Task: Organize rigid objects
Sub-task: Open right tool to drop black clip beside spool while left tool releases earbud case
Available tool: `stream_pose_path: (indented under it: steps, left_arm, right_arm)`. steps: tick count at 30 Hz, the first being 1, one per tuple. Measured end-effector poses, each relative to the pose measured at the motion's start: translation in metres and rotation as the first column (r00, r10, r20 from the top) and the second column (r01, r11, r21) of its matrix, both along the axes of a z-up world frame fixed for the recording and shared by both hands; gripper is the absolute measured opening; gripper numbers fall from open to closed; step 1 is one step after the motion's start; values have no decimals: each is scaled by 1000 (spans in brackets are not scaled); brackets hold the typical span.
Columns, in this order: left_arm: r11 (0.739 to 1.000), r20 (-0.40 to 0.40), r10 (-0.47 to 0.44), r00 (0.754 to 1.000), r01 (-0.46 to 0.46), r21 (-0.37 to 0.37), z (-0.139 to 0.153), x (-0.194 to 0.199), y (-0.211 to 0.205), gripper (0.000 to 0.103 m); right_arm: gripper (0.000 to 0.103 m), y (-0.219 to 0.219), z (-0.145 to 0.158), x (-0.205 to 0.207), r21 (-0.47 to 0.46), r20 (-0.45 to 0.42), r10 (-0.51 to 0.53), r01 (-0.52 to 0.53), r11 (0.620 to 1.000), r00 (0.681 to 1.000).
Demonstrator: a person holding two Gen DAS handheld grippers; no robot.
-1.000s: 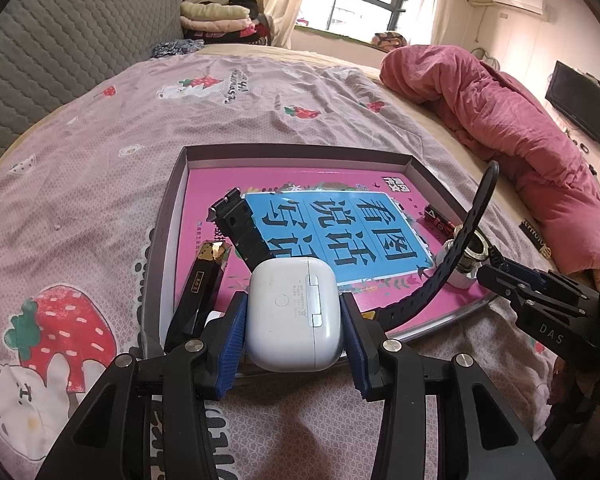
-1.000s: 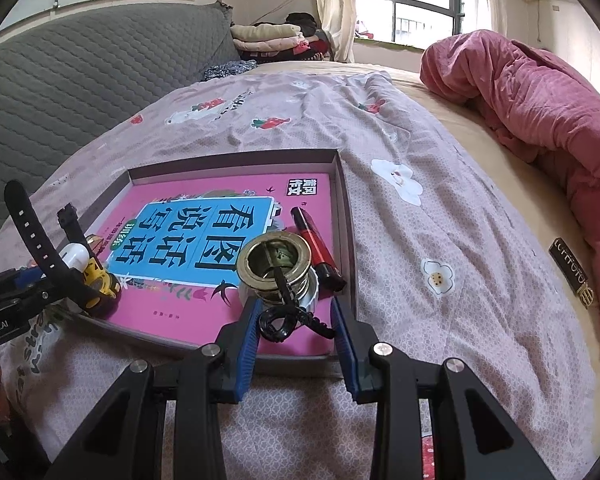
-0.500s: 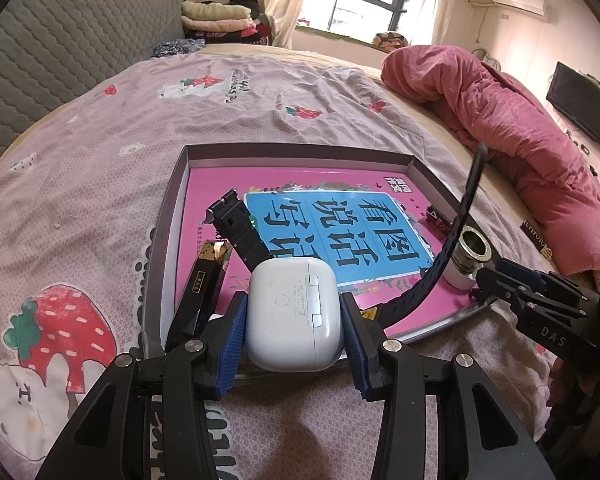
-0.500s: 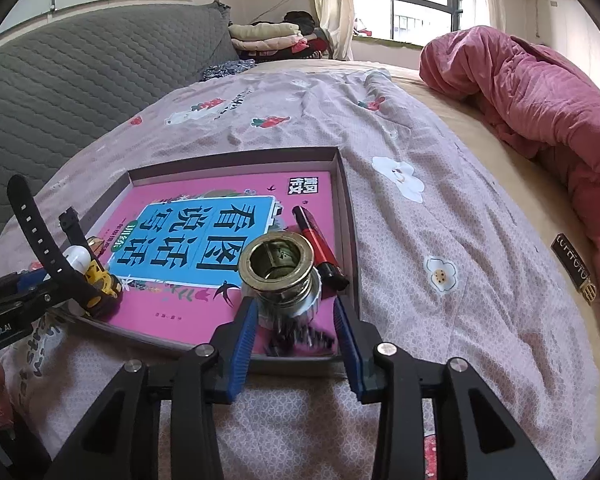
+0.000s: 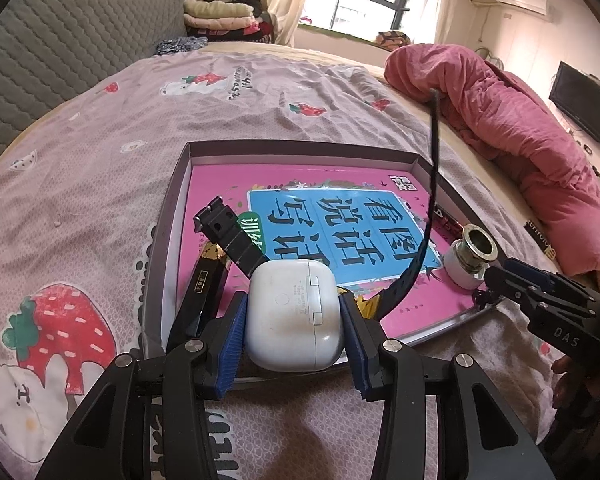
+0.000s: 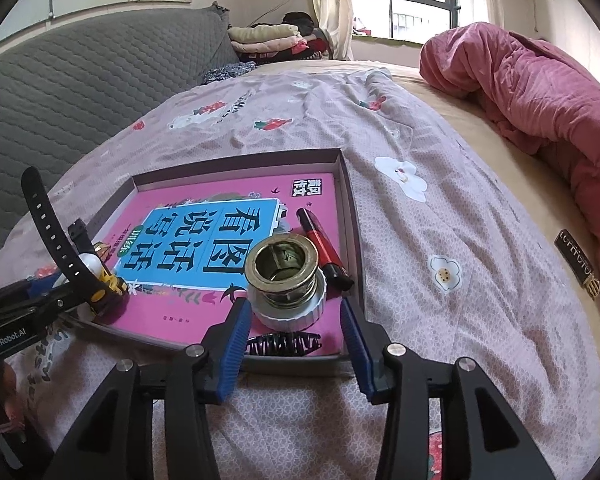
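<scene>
A grey tray [image 5: 172,236] on the bed holds a pink book [image 5: 340,220]. My left gripper [image 5: 294,332] is shut on a white earbuds case [image 5: 294,316] at the tray's near edge. A black watch [image 5: 236,240] with its strap [image 5: 432,184] standing up lies just behind it. My right gripper [image 6: 294,340] is open, over the tray's near right corner [image 6: 352,216]. A black hair clip [image 6: 282,346] lies in the tray between its fingers. A brass and white fitting [image 6: 286,280] stands just beyond, next to a red and black marker [image 6: 322,248].
A black and gold lighter [image 5: 204,284] lies at the tray's left side. A yellow toy [image 6: 106,282] sits by the watch. A small black box [image 6: 576,266] lies on the sheet to the right. A pink quilt [image 6: 540,92] is heaped at the far right.
My right gripper has opened and let the black hair clip drop into the tray, then drawn back a little. My left gripper still holds the earbuds case.
</scene>
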State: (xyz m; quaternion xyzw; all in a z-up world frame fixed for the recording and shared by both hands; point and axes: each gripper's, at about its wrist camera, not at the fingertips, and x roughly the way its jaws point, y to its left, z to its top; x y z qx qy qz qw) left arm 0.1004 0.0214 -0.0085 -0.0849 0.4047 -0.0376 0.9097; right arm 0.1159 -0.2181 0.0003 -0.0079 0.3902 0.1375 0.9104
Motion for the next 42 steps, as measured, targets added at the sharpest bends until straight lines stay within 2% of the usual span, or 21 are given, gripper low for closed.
stream_pose_path:
  steps: [15,27,31,37,42]
  left_arm:
    - [1000,3,10,1000,-10,-22,-3,2,6,47]
    - [998,3,45,999,-45,-52,0,2,15,47]
    - [998,8,42,999,-41,-53,3,-3,13,54]
    - [999,32,35,999,-34,-14,14,-19,6,63]
    - [1000,41,28,999,-28,5,23,-37,0,73]
  right_arm:
    - [49,-2,2,0,11,11,-5,5,1000,1000]
    - [59,-2,7,-5,28,32,2,-3,1000,999]
    - [61,0,9,-11,32,37,8,-9,999,999]
    - [62,7,15,-27,18,63,32,-33,999,998]
    - [62,14,19,-44,13,61,43,-44,999,997]
